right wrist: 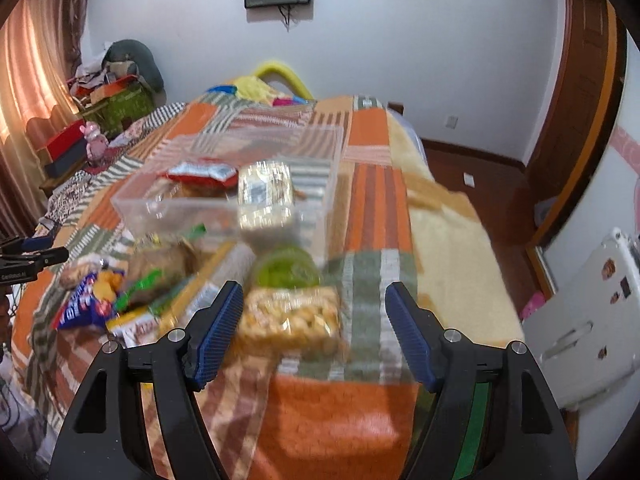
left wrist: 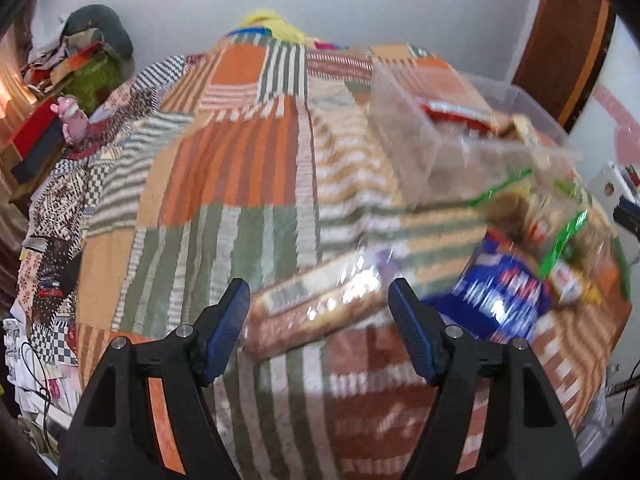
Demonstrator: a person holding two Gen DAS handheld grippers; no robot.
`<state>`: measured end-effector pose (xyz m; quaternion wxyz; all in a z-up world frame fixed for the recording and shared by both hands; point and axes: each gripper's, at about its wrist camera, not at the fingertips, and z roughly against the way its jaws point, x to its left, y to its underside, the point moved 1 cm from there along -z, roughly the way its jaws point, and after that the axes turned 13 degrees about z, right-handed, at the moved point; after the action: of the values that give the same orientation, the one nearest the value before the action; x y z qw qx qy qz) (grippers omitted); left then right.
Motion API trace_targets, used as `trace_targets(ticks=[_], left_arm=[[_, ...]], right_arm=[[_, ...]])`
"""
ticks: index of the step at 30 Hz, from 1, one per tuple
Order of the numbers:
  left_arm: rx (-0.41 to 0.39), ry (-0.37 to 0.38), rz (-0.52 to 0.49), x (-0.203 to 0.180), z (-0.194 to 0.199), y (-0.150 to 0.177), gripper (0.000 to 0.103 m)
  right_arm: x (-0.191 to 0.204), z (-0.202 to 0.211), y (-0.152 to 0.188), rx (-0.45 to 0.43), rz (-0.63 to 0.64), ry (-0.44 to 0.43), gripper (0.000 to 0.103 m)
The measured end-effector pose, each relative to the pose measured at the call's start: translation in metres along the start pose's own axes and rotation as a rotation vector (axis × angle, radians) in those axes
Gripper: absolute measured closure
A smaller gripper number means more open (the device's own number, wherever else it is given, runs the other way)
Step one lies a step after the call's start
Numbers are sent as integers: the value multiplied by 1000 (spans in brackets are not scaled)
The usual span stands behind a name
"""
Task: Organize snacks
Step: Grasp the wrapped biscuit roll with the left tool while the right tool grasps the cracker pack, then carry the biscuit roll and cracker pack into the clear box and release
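Note:
My left gripper (left wrist: pixel 322 312) is open above the patchwork bedspread, and a long brown biscuit packet (left wrist: pixel 316 308) lies between its blue pads, which do not press on it. A blue packet (left wrist: pixel 504 292) and a green-trimmed clear bag (left wrist: pixel 560 232) lie to its right. My right gripper (right wrist: pixel 314 320) is also open over a clear packet of yellow snacks (right wrist: pixel 292 318); its fingers (right wrist: pixel 412 344) stand apart from it. Beyond is a green round pack (right wrist: pixel 288 270). The clear plastic box (right wrist: pixel 132 200) holds a red packet (right wrist: pixel 198 172) and a pale packet (right wrist: pixel 264 194).
The bed (right wrist: pixel 372 184) fills both views and drops off at the right onto a wooden floor (right wrist: pixel 480 168). Boxes and clothes (right wrist: pixel 116 92) pile up at the far left by the curtain. A white appliance (right wrist: pixel 592 320) stands at the right.

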<state>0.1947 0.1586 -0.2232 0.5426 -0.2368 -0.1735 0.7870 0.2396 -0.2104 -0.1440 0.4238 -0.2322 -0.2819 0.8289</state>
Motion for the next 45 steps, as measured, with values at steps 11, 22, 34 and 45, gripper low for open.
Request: trace_targets(ticks=[11, 22, 34, 45], left_arm=[[63, -65, -41, 12, -40, 8, 30], [39, -61, -92, -4, -55, -23, 24], [63, -29, -105, -14, -83, -43, 17], [74, 18, -28, -1, -72, -31, 56]], right_arm=[[9, -14, 12, 54, 13, -27, 17], [4, -27, 15, 86, -13, -28, 3], [1, -33, 18, 78, -47, -102, 21], [1, -23, 26, 57, -56, -65, 33]])
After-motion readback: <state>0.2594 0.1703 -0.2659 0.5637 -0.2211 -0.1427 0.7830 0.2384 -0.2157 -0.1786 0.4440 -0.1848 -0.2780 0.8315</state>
